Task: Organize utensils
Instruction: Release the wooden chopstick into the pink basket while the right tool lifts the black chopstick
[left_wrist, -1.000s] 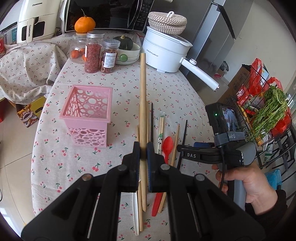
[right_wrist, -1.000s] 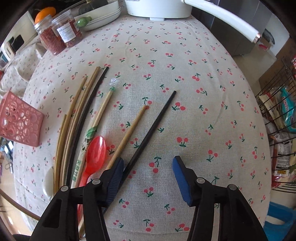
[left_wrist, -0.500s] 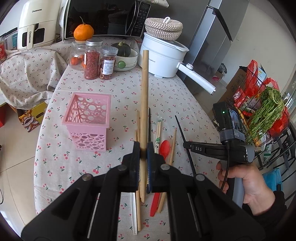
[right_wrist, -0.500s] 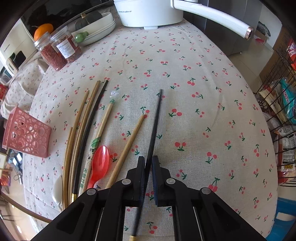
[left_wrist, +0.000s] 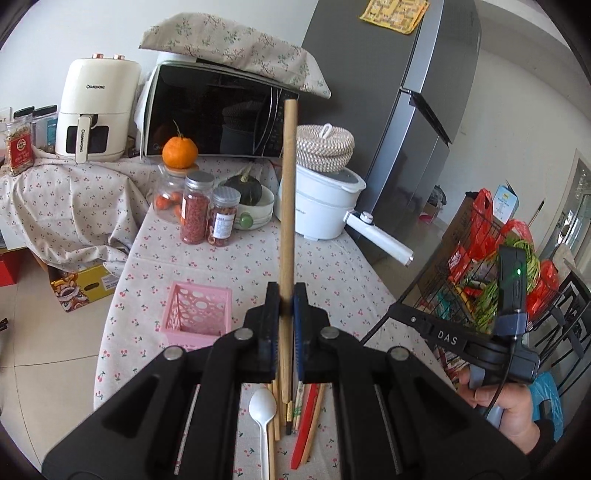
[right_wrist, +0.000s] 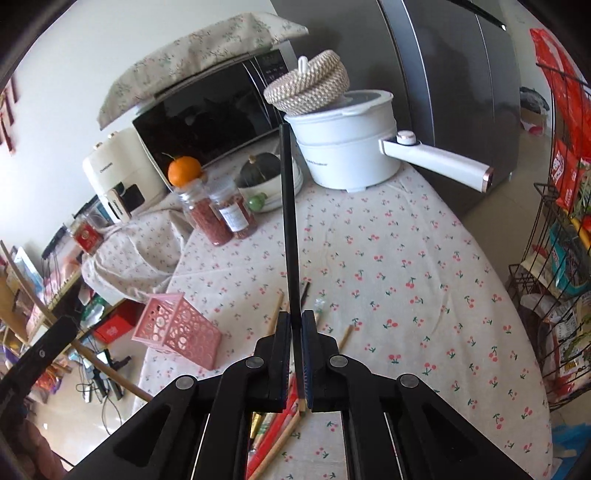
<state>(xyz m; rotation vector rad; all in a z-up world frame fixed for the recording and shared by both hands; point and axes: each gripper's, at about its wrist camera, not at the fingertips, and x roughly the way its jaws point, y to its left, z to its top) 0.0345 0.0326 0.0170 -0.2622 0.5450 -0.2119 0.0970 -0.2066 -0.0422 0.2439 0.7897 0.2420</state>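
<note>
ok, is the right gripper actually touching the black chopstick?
Touching. The right wrist view shows the right gripper with both pads closed against the black chopstick, no gap on either side, and the stick pointing up clear of the table.

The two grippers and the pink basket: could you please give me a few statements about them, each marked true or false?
1. The left gripper is shut on a wooden chopstick. True.
2. The right gripper stands open and empty. False: it is shut on a black chopstick.
3. The pink basket already holds several chopsticks. False: none show in it.
4. A white spoon lies on the tablecloth. True.
5. An orange sits on a jar. True.
</note>
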